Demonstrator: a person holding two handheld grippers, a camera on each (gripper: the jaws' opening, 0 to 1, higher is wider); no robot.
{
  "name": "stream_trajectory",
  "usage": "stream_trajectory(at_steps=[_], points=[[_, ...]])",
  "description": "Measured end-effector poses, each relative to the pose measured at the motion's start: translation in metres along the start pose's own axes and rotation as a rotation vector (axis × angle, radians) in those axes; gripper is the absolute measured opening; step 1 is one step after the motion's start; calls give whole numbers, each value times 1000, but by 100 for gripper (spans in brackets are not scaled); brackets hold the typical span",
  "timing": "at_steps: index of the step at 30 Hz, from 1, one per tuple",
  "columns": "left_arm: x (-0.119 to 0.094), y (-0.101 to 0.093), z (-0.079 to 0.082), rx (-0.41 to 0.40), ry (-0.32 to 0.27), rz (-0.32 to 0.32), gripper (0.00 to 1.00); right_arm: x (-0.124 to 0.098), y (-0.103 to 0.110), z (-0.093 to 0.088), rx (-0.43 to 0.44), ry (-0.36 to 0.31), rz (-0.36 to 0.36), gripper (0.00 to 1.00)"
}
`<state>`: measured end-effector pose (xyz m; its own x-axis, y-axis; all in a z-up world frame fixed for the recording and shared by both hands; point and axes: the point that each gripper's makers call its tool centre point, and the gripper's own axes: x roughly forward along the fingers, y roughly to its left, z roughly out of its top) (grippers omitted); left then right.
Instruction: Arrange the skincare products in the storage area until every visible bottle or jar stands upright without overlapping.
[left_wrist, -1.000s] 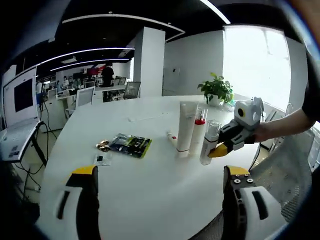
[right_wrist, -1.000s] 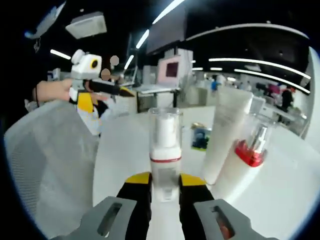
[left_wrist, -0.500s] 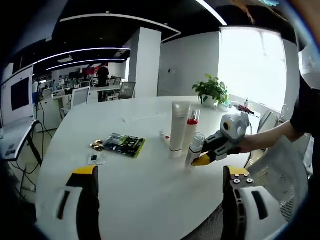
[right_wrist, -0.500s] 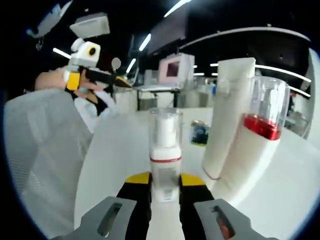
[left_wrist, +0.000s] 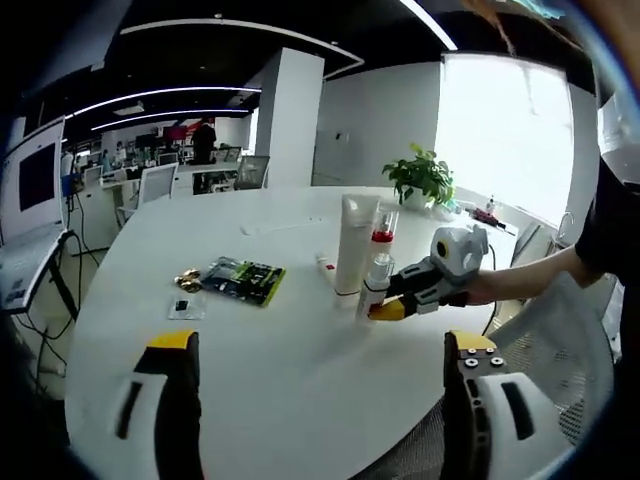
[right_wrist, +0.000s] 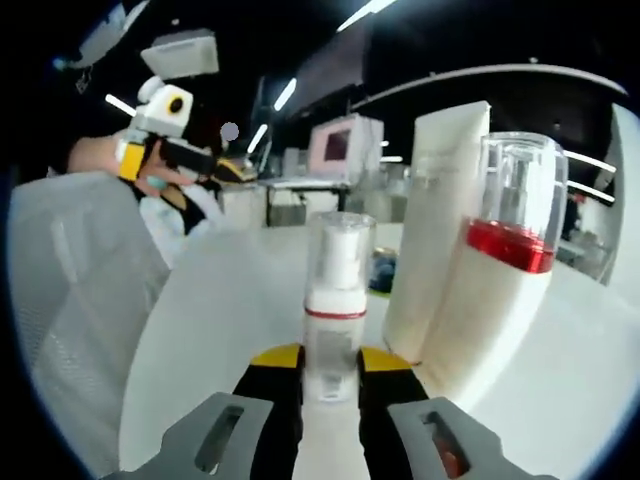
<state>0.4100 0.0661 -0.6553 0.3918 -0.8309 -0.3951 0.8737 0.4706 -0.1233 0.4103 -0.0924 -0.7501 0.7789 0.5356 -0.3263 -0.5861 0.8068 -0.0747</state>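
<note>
Across your left gripper view spreads the round white table (left_wrist: 300, 330), smooth and matte, with a grey mesh chair back (left_wrist: 570, 350) curving up at its near edge. Standing upright near the far middle of that tabletop is the tall white tube (left_wrist: 354, 245), flat-sided and widening toward its crimped top, and just beside it stands the red-collared bottle (left_wrist: 383, 232), an opaque white body under a clear cylindrical cap. Your right gripper (right_wrist: 331, 368) is clenched on the small pump bottle (right_wrist: 336, 300), its yellow-tipped black jaws pressing either side of the bottle's clear lower body; that bottle is cylindrical, with a thin red band and a see-through cap over a white pump, and it stands upright just beside the other two, close in front of the red-collared bottle. Your left gripper (left_wrist: 318, 350) is released, its jaws spread wide apart with nothing between them, well back from the products. Lying flat further left on the table is a glossy dark-green-and-yellow sachet (left_wrist: 241, 279), and near it a small gold-coloured object (left_wrist: 187, 282) and a little clear packet (left_wrist: 184, 307). Beyond the bottles a leafy green potted plant (left_wrist: 418, 177) sits by the bright window.
</note>
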Motion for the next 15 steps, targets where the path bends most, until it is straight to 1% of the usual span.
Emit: stream_trajectory(at_steps=[3, 7, 9, 12, 15], points=[[0, 0, -1, -2, 5, 1, 96, 1, 0, 1, -23, 11, 7, 12], [1, -1, -4, -9, 17, -4, 96, 2, 0, 0, -47, 30, 41, 12], [1, -1, -4, -8, 19, -5, 96, 2, 0, -1, -58, 45, 46, 12], [1, -2, -4, -9, 20, -8, 96, 3, -3, -11, -68, 84, 53, 12], [0, -2, -4, -9, 20, -8, 96, 3, -2, -19, -62, 100, 57, 12]])
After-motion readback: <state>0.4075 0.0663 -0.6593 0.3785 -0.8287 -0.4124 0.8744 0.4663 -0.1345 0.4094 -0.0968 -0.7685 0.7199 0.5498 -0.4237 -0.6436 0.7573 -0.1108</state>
